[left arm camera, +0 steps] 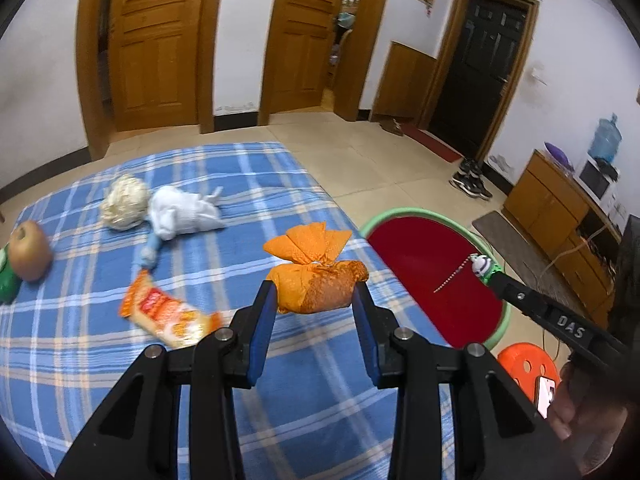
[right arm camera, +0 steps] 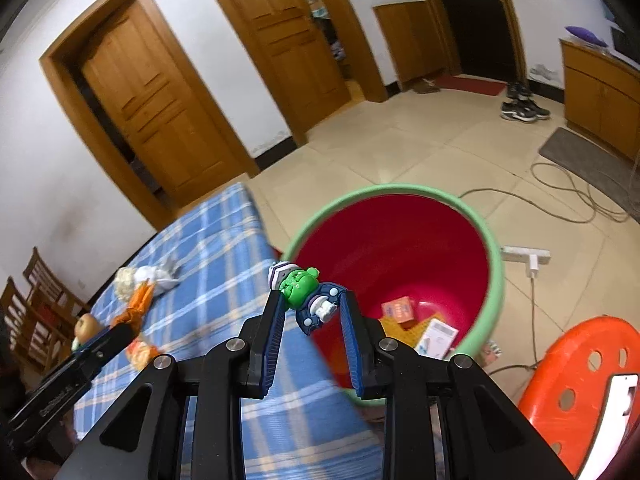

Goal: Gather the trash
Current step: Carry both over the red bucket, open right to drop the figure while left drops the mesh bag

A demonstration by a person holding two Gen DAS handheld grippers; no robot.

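A: Right, what is the left gripper (left arm camera: pixel 314 294) doing?

B: It is clenched on a crumpled orange plastic bag tied at the neck (left arm camera: pixel 316 276). The blue pads press the bundle from both sides, and the bag's flared top sticks up above them. It hangs over the near edge of the blue plaid bedsheet (left arm camera: pixel 240 184).

A: And the right gripper (right arm camera: pixel 312 304)?

B: Grasping a small green-faced toy figure in a dark blue suit with white trim (right arm camera: pixel 306 292). The figure lies tilted between the ribbed blue pads, its head toward the upper left. From the left wrist view a thin bead chain (left arm camera: pixel 452 278) dangles off it.

A: Where is the bin?

B: A round bucket with a red inside and pale green rim (right arm camera: pixel 496 256) stands on the tiled floor just beside the bed. The toy sits above the bucket's near left rim. Inside, at the bottom, lie an orange carton (right arm camera: pixel 400 310) and a white box (right arm camera: pixel 436 338); I cannot read either.

A: What is left on the bed?

B: An orange and white snack wrapper (left arm camera: pixel 168 312), a white cloth doll with pale curly hair (left arm camera: pixel 160 208), and a brown round fruit (left arm camera: pixel 30 250) touching something green at the far left, too cut off to tell what.

A: Anything by the bucket?

B: An orange plastic stool with round holes (right arm camera: pixel 584 360), with a phone (right arm camera: pixel 618 400) lying on it.
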